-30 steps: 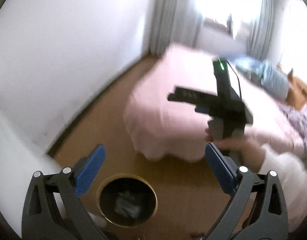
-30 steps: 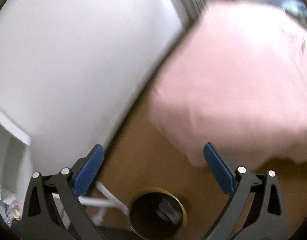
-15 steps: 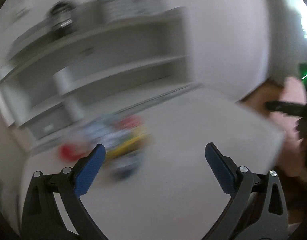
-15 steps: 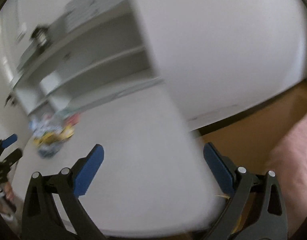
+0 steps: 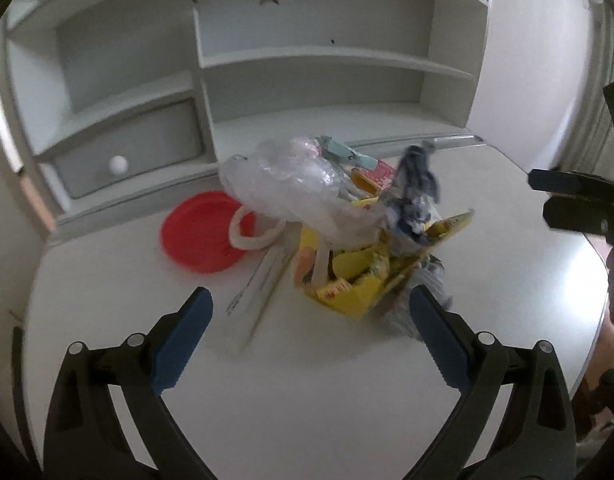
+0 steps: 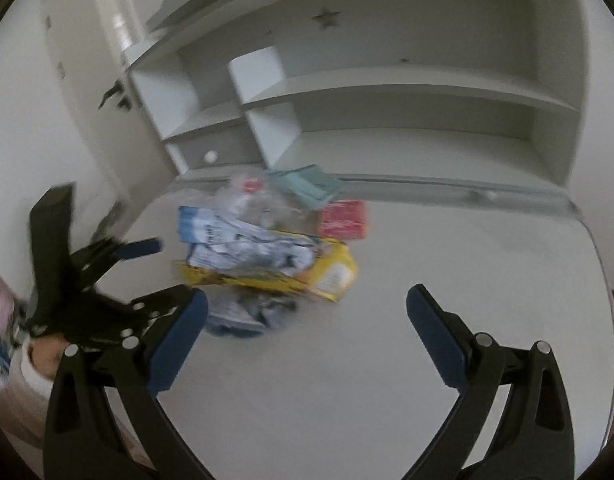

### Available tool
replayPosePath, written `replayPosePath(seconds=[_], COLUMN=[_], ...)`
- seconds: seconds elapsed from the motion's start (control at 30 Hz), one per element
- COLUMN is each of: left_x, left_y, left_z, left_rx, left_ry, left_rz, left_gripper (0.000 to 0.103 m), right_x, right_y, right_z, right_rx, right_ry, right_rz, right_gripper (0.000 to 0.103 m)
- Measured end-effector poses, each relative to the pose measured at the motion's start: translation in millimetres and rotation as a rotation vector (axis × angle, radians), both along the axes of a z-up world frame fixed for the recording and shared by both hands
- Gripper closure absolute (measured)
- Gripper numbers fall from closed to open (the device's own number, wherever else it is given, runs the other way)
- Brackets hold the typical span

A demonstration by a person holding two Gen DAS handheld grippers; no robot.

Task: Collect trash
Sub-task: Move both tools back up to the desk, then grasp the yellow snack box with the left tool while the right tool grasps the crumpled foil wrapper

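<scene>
A heap of trash lies on the white desk [image 5: 307, 408]: a clear plastic bag [image 5: 291, 184], torn yellow packaging [image 5: 355, 280], a blue-and-white crumpled wrapper [image 5: 415, 196], a pink box [image 5: 377, 174] and a long white paper sleeve [image 5: 259, 284]. My left gripper [image 5: 307, 320] is open, empty, just short of the heap. In the right wrist view the yellow packaging [image 6: 311, 272], the blue-and-white wrapper [image 6: 227, 244] and the pink box [image 6: 343, 220] lie ahead and to the left of my open right gripper [image 6: 307, 320]. The left gripper [image 6: 155, 272] shows at that view's left.
A red round lid [image 5: 199, 236] and a white ring [image 5: 253, 232] lie left of the heap. A white shelf unit [image 5: 315, 60] with a small drawer [image 5: 127, 152] backs the desk. The right gripper [image 5: 541, 199] hovers at the desk's right edge. A sleeve [image 6: 27, 372] shows low on the left.
Both views have swung from the floor bin and pink bed round to the desk with the trash heap. Both grippers stay open and empty.
</scene>
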State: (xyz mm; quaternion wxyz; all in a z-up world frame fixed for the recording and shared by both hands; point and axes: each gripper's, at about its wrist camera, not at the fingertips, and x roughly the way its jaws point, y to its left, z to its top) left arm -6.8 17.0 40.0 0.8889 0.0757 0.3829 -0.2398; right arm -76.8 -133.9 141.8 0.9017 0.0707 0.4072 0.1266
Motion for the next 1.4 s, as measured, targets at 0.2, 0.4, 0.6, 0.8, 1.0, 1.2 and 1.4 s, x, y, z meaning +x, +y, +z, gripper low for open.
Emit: replayPosePath(seconds=[0.2,0.4,0.6,0.8,1.0,1.2,1.4], left_x=[22.5,34.7,41.4,38.8,6.9,-14.9,-37.3], left_y=[1.2,3.3,2.4,7.3,14.4,60.7,119.8], left_z=[-9.9,-19.8,-24.6,-25.0,-16.3,-5.4,24.4], left_rx=[-0.075,-0.108,-0.121,-0.168,-0.15,-0.161,-0.186], left_ry=[0.058,0.088,0.096,0.115,0.102,0.077,0.017], left_rz=[-0.037,-0.03,-0.011,-0.006,-0.023,0.074,0.186], left_gripper=[0.008,0.013,0.055,0.063,0.063,0.064,0.068], right_x=[32.3,66.0,75.2,75.0,59.9,48.7,47.9], right_y=[46.7,81.7,73.4,42.8,42.6,30.8,36.1], right_z=[-4.1,-7.9,-15.8,-13.7,0.6,10.3,-3.9], right_rx=[-0.079,-0.136,-0.142,-0.064,-0.064,-0.127,-0.083], right_ry=[0.031,0.031,0.035,0.049,-0.008,-0.049,-0.008], right_rz=[0.107,0.17,0.139,0.095,0.097,0.077,0.1], right_gripper=[0.007,0.007,0.065,0.083,0.011,0.011,0.011])
